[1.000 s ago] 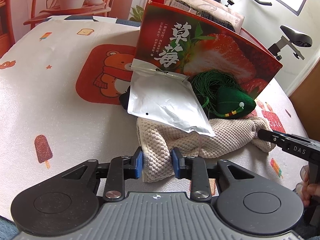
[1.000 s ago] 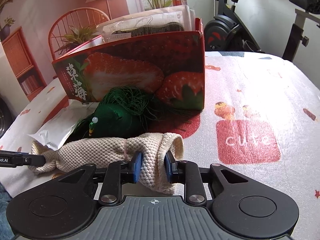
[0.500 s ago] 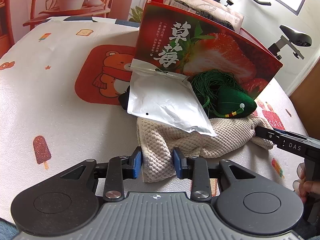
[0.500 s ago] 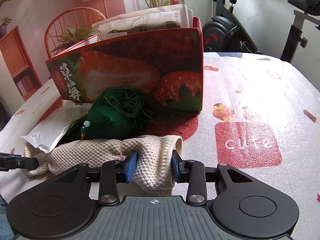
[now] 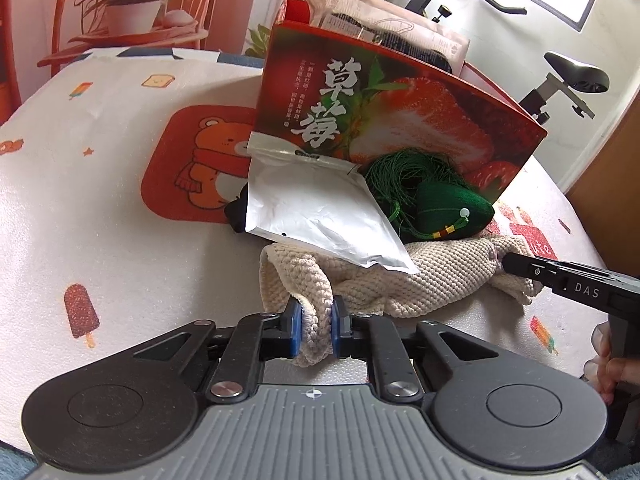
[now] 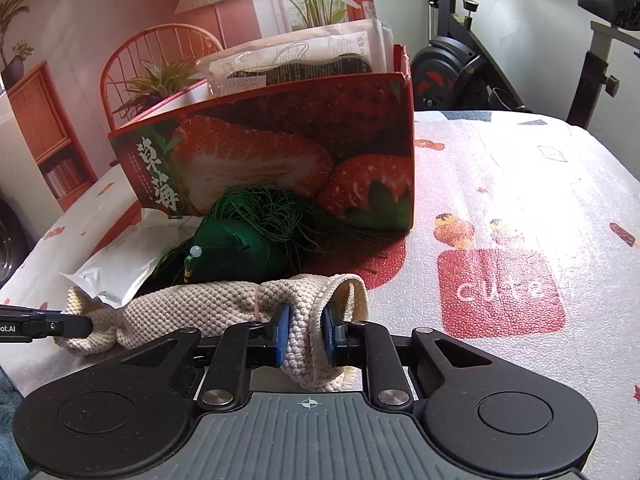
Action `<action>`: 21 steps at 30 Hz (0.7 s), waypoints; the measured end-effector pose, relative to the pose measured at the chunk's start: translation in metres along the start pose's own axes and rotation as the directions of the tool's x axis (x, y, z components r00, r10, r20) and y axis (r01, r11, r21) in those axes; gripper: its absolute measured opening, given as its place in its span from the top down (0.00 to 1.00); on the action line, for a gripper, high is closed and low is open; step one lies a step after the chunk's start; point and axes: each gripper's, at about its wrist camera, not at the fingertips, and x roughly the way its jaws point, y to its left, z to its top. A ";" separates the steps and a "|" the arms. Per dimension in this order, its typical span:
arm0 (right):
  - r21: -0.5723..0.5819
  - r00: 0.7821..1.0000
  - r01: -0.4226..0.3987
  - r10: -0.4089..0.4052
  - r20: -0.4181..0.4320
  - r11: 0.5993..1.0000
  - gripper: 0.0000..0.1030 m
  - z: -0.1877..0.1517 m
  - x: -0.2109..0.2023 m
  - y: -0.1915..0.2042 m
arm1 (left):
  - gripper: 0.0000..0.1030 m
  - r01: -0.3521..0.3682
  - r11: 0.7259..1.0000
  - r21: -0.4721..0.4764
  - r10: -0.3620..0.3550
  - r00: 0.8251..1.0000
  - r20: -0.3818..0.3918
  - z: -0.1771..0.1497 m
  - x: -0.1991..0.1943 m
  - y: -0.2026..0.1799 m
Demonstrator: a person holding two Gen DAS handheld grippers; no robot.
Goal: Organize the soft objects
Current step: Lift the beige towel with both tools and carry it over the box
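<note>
Cartoon-print tabletop point(image 5: 120, 240), both grippers' jaws just closed, each tight on the cream knitted cloth point(image 5: 440, 276).

A white pouch point(image 5: 320, 216) covered most of a black object point(image 5: 236, 210), which could not be identified. The beige knit towel point(image 5: 440, 276) ran partly beneath that pouch. The packet point(image 6: 296, 60) in the strawberry box point(image 6: 288, 160) carried print too small to read.
</note>
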 end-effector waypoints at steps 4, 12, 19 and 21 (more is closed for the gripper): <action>0.002 1.000 -0.007 0.007 0.022 1.000 0.84 0.002 -0.008 0.000 | 0.87 -0.002 1.000 0.023 0.002 0.999 0.032 0.001 -0.009 -0.004; 0.007 0.997 -0.014 0.014 0.082 1.000 0.84 0.013 -0.028 0.001 | 0.88 -0.008 0.997 0.073 -0.001 0.993 0.119 0.011 -0.029 -0.014; -0.017 0.989 -0.017 0.019 0.144 1.000 0.84 0.029 -0.046 0.006 | 0.88 -0.017 0.994 0.110 -0.004 0.982 0.187 0.021 -0.045 -0.022; -0.021 0.987 -0.017 0.020 0.160 1.000 0.84 0.033 -0.050 0.007 | 0.88 -0.015 0.993 0.115 -0.009 0.979 0.206 0.024 -0.049 -0.024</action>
